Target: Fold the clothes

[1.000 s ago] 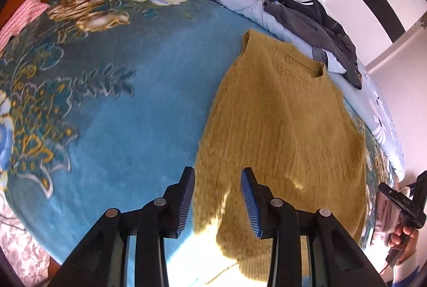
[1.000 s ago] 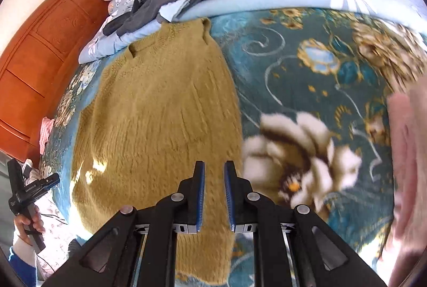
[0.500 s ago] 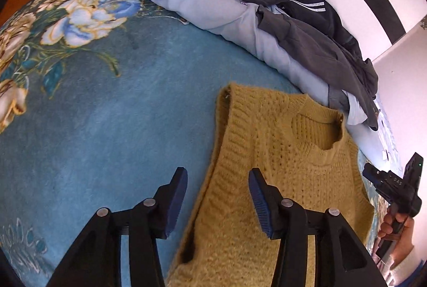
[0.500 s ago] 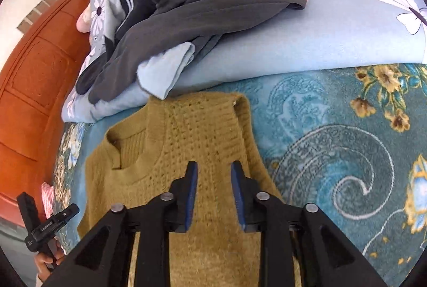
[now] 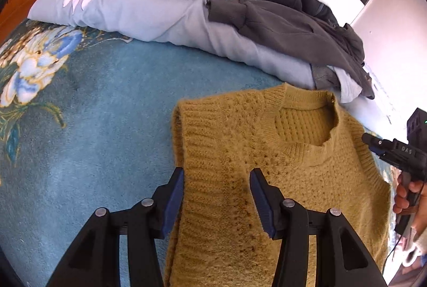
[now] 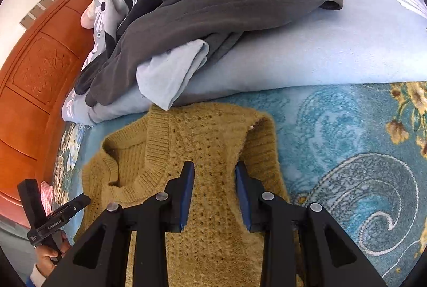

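A mustard knit vest (image 5: 267, 180) lies flat on the blue floral bed (image 5: 93, 140), lower centre of both frames. The left gripper (image 5: 217, 196) and right gripper (image 6: 214, 191) hover over its shoulders, fingers spread wide, gripping nothing. Grey clothes (image 6: 213, 7) sit above.

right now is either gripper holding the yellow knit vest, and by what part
Nothing is held. The left gripper and right gripper are both open over the shoulders of the vest.

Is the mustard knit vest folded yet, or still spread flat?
Spread flat: the mustard-yellow knit vest lies open on the teal blanket, neckline and both armholes showing.
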Available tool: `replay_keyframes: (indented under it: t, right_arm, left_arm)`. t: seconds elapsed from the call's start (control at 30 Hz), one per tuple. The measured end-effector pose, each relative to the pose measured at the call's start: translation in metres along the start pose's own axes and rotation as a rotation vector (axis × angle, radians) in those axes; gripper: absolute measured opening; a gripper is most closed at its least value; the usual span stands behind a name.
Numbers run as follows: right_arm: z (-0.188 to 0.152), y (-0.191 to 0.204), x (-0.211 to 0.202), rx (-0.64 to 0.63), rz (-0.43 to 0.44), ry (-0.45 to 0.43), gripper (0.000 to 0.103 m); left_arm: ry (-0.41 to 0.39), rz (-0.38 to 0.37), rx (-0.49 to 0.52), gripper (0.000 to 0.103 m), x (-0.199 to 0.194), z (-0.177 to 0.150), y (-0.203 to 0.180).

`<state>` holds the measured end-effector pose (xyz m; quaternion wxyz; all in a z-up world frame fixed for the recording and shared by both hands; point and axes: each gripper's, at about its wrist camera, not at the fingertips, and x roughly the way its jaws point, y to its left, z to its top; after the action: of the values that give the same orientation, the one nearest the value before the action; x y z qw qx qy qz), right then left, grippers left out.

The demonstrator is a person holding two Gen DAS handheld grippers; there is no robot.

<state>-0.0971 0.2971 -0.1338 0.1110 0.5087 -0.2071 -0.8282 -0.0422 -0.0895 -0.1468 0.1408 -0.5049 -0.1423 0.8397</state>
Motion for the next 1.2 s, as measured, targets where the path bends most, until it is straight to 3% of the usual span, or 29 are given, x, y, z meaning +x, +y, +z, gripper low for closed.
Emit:
replay_keyframes:
  t: [0.1, 0.17, 0.3, 0.4, 0.43, 0.47, 0.57, 0.63, 0.7, 0.77, 0.83, 0.93, 1.0, 1.1, 1.2]
  right_arm:
    - [-0.007, 0.006, -0.005, -0.035, 0.025, 0.003, 0.032]
    - [-0.010, 0.009, -0.007, -0.058, 0.042, 0.005, 0.032]
    - [-0.010, 0.005, 0.000, -0.072, 0.012, 0.048, 0.032]
    - [-0.010, 0.001, 0.004, -0.047, 0.002, 0.063, 0.030]
    - [-0.009, 0.001, 0.004, -0.041, 0.000, 0.064, 0.024]
    - [-0.009, 0.001, 0.005, -0.035, -0.002, 0.065, 0.016]
    - [-0.008, 0.001, 0.007, -0.017, -0.008, 0.068, 0.009]
    - [-0.007, 0.002, 0.008, -0.005, -0.012, 0.070, 0.005]
    - [-0.001, 0.004, 0.006, -0.009, -0.017, 0.058, 0.004]
    - [0.012, 0.003, -0.006, 0.014, -0.006, -0.015, 0.003]
    - [0.025, 0.002, -0.016, 0.035, -0.001, -0.076, 0.003]
    - [0.034, -0.007, -0.015, 0.051, -0.054, -0.070, 0.003]
    - [0.029, -0.014, -0.007, 0.043, -0.112, -0.018, 0.003]
    - [0.016, -0.025, 0.000, 0.056, -0.115, 0.014, 0.004]
    - [0.012, -0.029, -0.005, 0.054, -0.114, -0.017, 0.006]
  left_arm:
    - [-0.006, -0.060, 0.044, 0.052, -0.004, -0.002, -0.005]
    - [0.032, -0.047, 0.084, 0.052, 0.000, -0.003, -0.006]
    - [0.046, -0.064, 0.037, 0.048, 0.001, -0.005, 0.007]
    - [0.024, -0.126, -0.024, 0.023, -0.004, -0.004, 0.015]
    - [0.017, -0.146, -0.045, 0.014, -0.005, -0.004, 0.018]
    - [0.018, -0.149, -0.034, 0.012, -0.006, -0.004, 0.016]
    - [0.042, -0.089, 0.065, 0.004, -0.002, 0.000, 0.000]
    - [0.027, -0.058, 0.068, 0.004, -0.001, 0.004, -0.001]
    - [-0.035, -0.060, 0.016, 0.003, -0.010, 0.014, 0.007]
    - [-0.093, -0.060, -0.032, 0.003, -0.018, 0.025, 0.015]
    - [-0.079, -0.023, -0.034, 0.003, -0.014, 0.032, 0.019]
    - [-0.017, 0.047, -0.004, 0.003, -0.001, 0.026, 0.023]
    - [0.002, 0.048, -0.023, 0.005, 0.005, 0.019, 0.029]
    - [-0.012, 0.029, -0.066, 0.008, 0.005, 0.013, 0.038]
    - [-0.032, 0.055, -0.089, 0.018, 0.004, 0.018, 0.043]
